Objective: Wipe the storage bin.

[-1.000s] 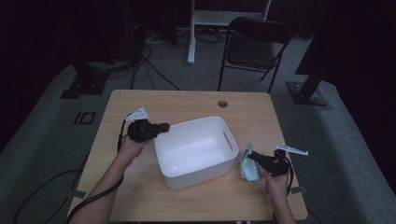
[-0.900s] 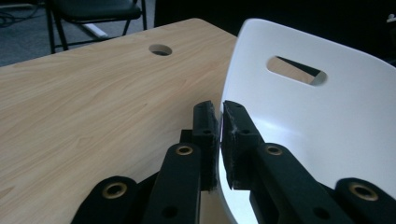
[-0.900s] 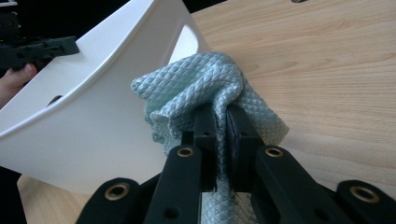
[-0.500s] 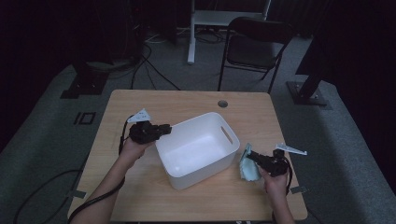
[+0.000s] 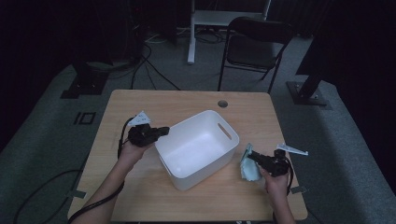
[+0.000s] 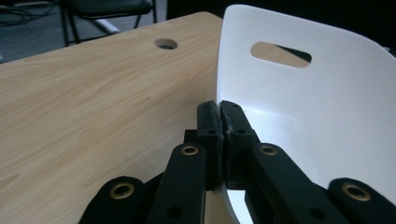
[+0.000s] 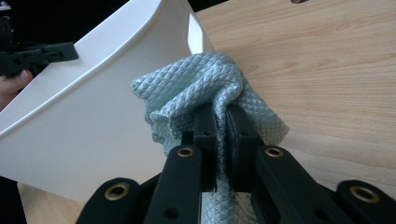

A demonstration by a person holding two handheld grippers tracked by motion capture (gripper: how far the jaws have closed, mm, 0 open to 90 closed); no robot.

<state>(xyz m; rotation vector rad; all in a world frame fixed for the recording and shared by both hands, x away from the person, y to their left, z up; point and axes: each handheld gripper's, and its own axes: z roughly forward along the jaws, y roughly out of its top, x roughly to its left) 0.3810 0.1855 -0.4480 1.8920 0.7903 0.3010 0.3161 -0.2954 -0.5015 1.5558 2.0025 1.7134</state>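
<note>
While the left gripper [image 5: 161, 131] pinches the near rim of the white bin [image 5: 196, 148], jaws having just closed down onto the thin wall, as the left gripper view shows, the right gripper [image 5: 251, 157] is clamped on a bunched pale-green cloth [image 5: 249, 166]. Cloth sits between and ahead of the right jaws, just beside the bin's outer wall, over the wooden table [image 5: 140, 107]. Bin lies between the two grippers, interior bare.
</note>
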